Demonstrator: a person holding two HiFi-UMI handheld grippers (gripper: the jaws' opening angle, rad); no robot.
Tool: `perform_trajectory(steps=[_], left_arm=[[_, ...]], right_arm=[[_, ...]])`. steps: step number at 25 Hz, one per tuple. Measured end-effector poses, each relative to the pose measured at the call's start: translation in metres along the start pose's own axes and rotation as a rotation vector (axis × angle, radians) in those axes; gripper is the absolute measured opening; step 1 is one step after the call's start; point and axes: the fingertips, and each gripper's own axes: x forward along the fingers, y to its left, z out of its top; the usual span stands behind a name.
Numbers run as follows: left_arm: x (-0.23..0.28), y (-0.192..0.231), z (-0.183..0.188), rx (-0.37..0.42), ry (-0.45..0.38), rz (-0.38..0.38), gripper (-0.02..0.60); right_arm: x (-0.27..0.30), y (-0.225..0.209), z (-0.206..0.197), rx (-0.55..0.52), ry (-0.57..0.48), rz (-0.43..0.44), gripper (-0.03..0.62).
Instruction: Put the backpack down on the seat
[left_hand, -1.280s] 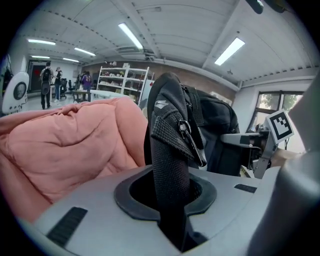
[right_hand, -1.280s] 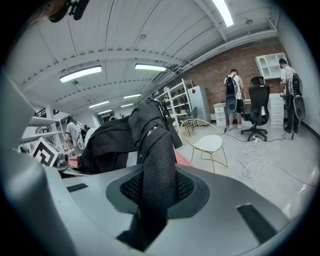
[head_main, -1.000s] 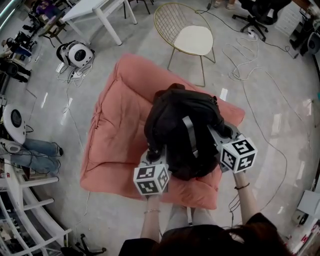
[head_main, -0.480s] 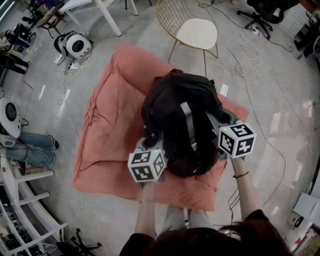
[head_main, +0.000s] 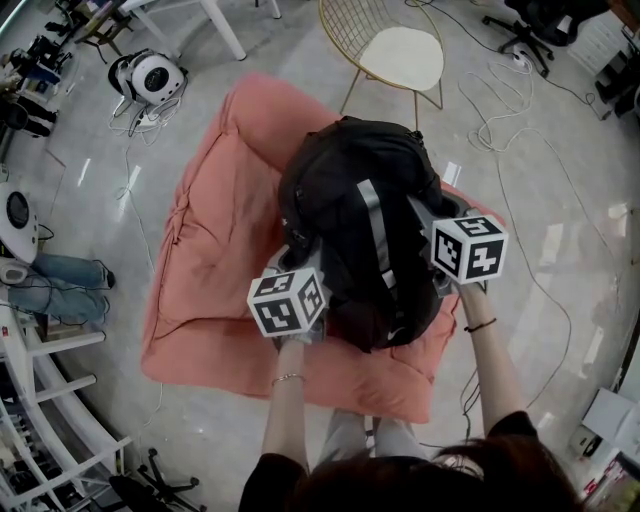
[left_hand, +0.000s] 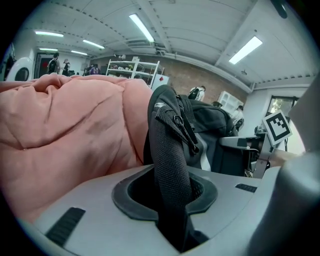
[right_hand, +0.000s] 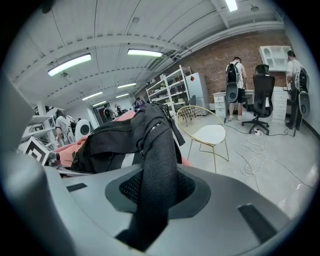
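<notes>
A black backpack (head_main: 355, 215) with a grey stripe hangs over the big pink cushion seat (head_main: 215, 260), with me holding it from both sides. My left gripper (head_main: 300, 265) is at its left side; in the left gripper view a black webbing strap (left_hand: 167, 150) runs down between the jaws of my left gripper (left_hand: 172, 205), which are opening while the pads still pinch it. My right gripper (head_main: 428, 218) is at the bag's right side, and in the right gripper view my right gripper (right_hand: 150, 205) is shut on a mesh shoulder strap (right_hand: 157, 160). Whether the bag's bottom touches the cushion is hidden.
A gold wire chair (head_main: 385, 55) with a cream pad stands just beyond the cushion. Cables (head_main: 500, 100) trail over the floor at the right. A white round machine (head_main: 150, 78) and a table leg (head_main: 222, 30) are at the back left. A person's legs (head_main: 50, 285) and white shelving (head_main: 40, 400) are at the left.
The backpack and both grippers have moved forward over the cushion, away from my body and toward its far roll. Both straps stay in the jaws.
</notes>
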Motion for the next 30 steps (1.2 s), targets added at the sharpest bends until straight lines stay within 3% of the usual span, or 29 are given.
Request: perform_trajectory(steps=[16,23,30], left_arm=[[0.031,0.026,0.014,-0.118,-0.029,-0.010,0.180],[0.032,0.032,0.015,-0.099,-0.032,0.023,0.280],[0.018,0.033,0.019,-0.078,-0.056,0.067,0.322]], right_arm=[[0.046,-0.020,0.007,0.059,0.035,-0.072,0.160],[0.051,-0.019,0.006,0.060,0.033,-0.111,0.230],[0.039,-0.020,0.015,0.077,-0.018,-0.124,0.249]])
